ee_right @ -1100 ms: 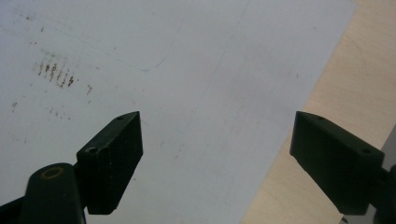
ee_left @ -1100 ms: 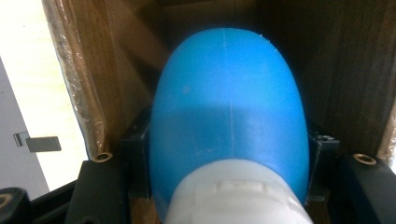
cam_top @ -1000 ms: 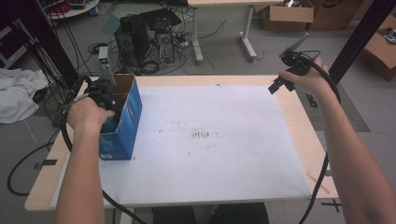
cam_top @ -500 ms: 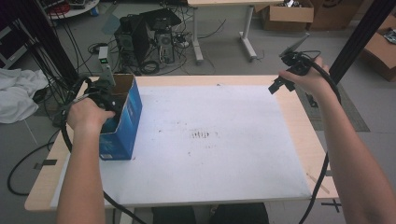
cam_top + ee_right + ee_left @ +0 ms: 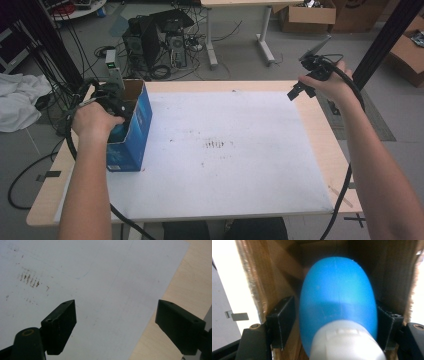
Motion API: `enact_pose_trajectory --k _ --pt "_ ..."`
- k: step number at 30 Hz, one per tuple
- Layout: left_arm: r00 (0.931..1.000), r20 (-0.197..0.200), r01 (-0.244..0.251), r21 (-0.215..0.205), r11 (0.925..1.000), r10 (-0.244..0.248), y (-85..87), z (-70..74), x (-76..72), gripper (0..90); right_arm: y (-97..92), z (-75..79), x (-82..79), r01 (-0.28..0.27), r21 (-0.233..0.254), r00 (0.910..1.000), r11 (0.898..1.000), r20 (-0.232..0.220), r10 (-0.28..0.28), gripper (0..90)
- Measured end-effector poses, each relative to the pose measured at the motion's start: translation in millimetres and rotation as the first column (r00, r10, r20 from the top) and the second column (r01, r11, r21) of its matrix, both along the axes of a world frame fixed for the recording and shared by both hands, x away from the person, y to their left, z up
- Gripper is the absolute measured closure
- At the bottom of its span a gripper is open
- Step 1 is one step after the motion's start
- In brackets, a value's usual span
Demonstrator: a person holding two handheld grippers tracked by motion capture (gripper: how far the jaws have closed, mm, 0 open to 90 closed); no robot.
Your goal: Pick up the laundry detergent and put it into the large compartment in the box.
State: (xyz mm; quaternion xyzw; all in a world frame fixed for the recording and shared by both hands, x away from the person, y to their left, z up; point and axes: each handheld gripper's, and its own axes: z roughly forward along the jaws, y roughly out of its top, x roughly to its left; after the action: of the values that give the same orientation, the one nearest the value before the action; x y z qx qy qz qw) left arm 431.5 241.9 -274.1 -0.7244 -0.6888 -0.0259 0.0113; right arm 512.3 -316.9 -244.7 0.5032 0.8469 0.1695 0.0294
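Closely: blue bulb point(image 5: 337, 297), smooth, rounded, white ribbed cap, possibly bottle.

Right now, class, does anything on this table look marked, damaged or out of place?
Yes: the white sheet bears a cluster of short dark smudges near its middle, with fainter specks below. The blue box stands upright at the left edge, apparently undamaged.

left gripper point(image 5: 111, 102): in blue box point(image 5: 131, 131) | right gripper point(image 5: 311, 80): above table's point(image 5: 320, 145) far-right corner
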Motion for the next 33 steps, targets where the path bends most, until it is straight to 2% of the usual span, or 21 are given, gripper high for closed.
enact_pose_trajectory --k 3,11,20,22,26,33 --pt "1.0000 0.002 0.008 0.020 0.9998 -0.008 -1.4 6.5 -0.9 26.6 0.9 -0.4 0.1 -0.004 0.000 1.0000 1.000 -0.002 0.004 17.5" --pt "0.9992 0.036 0.016 0.031 0.9994 -0.017 -5.3 25.1 -3.2 24.0 1.7 0.3 -0.4 -0.005 0.004 1.0000 1.000 0.000 0.005 17.5" --pt "0.9941 0.079 0.070 0.049 0.9963 -0.074 -22.4 52.4 -5.7 20.1 1.1 0.9 -0.7 -0.008 0.007 1.0000 1.000 -0.001 0.008 17.5" --pt "0.9915 0.093 0.086 0.052 0.9950 -0.090 -29.0 57.3 -5.9 18.5 1.0 1.3 -0.8 0.000 0.008 1.0000 1.000 0.000 0.000 17.5" --pt "0.9848 0.097 0.140 0.044 0.9891 -0.144 -47.1 64.3 -4.3 15.8 1.4 1.1 -1.6 -0.002 0.006 1.0000 1.000 -0.005 0.002 17.5" --pt "0.9630 0.111 0.244 0.031 0.9693 -0.246 -89.2 68.8 0.3 14.8 1.9 1.2 -1.2 -0.002 0.005 1.0000 1.000 -0.003 0.002 17.5"
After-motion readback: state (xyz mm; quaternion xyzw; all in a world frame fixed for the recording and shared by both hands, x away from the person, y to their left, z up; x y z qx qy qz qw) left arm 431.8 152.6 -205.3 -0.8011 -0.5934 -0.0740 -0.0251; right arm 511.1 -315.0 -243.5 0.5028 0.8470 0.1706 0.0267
